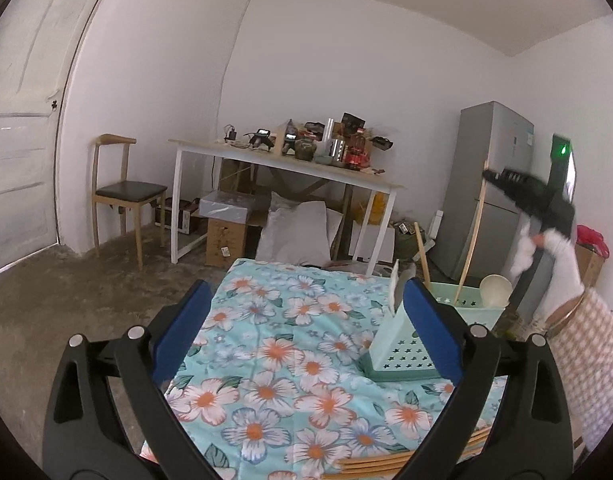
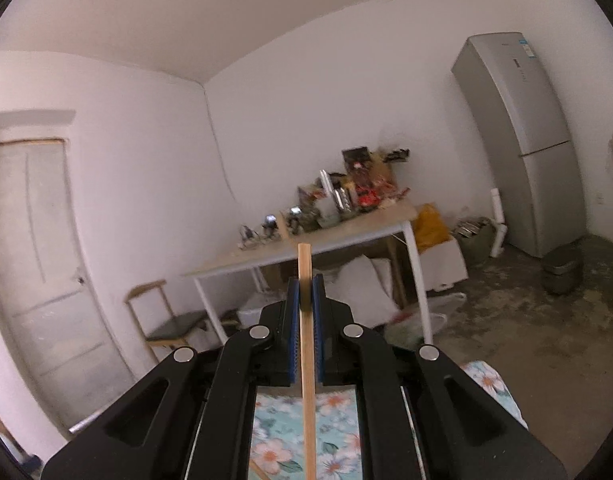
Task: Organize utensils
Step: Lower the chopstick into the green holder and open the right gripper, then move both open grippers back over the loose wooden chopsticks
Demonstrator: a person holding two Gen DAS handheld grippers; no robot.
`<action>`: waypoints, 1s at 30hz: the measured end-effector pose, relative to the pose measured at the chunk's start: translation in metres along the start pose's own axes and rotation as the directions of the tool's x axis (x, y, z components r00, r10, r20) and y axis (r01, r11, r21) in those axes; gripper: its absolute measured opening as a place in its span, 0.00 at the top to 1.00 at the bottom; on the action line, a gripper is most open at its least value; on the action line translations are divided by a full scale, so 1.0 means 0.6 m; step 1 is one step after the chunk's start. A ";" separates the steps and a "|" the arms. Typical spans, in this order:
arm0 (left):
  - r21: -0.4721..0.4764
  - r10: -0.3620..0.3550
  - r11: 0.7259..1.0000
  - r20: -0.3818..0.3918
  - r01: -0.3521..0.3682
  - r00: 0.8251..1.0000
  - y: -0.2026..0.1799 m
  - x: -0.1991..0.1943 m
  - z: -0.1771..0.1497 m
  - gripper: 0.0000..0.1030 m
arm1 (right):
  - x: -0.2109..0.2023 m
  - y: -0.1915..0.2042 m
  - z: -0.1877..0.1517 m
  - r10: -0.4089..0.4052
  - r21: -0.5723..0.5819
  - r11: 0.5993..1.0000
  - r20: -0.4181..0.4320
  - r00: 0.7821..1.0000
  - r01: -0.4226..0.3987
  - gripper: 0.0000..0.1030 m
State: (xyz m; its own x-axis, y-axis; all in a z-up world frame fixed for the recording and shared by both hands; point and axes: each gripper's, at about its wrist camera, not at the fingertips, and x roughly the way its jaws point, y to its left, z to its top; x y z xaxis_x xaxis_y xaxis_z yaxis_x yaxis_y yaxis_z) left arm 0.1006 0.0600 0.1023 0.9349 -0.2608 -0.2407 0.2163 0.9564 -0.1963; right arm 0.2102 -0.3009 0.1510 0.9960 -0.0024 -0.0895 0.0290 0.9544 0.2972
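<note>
The left tongs (image 1: 302, 320) gape wide with nothing between them, the green utensil holder (image 1: 402, 354) just beside; the right tongs (image 2: 305, 284) pinch a wooden chopstick (image 2: 307, 360).

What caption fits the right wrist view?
Right gripper clamps a wooden chopstick above the floral tablecloth.

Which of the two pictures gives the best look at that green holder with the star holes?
The left wrist view. The green holder stands on the flowered cloth, its star holes clear, with utensils sticking up, partly behind a blue finger. The right wrist view shows none of it, only a wooden stick gripped.
</note>
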 end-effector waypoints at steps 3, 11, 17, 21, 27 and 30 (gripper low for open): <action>-0.009 0.005 1.000 -0.003 -0.005 1.000 0.007 -0.001 -0.001 0.10 | 0.013 0.011 -0.022 -0.025 -0.034 0.999 -0.012 1.000 0.024 0.93; -0.021 0.007 1.000 -0.008 -0.007 1.000 0.014 0.001 -0.002 0.10 | 0.014 0.011 -0.058 -0.007 -0.025 1.000 -0.106 0.994 0.005 0.88; -0.032 -0.002 0.999 -0.011 0.002 1.000 0.010 0.002 -0.008 0.10 | -0.059 0.002 -0.033 0.008 -0.017 1.000 -0.068 0.998 -0.009 0.46; -0.036 -0.010 0.999 -0.011 0.009 1.000 0.001 -0.002 -0.007 0.10 | -0.112 0.002 -0.012 0.016 -0.035 0.999 -0.055 0.998 -0.018 0.24; -0.054 -0.014 0.998 -0.026 0.013 1.000 -0.007 -0.004 -0.007 0.10 | -0.198 0.003 -0.008 -0.021 -0.114 0.993 -0.084 0.996 0.012 0.06; -0.058 -0.020 0.998 -0.040 0.018 0.999 -0.015 -0.003 -0.009 0.10 | -0.227 -0.007 -0.027 -0.033 -0.098 0.995 -0.149 0.988 0.018 0.06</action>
State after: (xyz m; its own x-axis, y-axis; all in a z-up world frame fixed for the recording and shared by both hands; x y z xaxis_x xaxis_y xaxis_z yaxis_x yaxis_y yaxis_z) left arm 0.0955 0.0514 0.0994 0.9182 -0.2855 -0.2747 0.2167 0.9423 -0.2551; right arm 0.0729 -0.2998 0.1466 0.9707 0.0111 -0.2402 0.0386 0.9788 0.2012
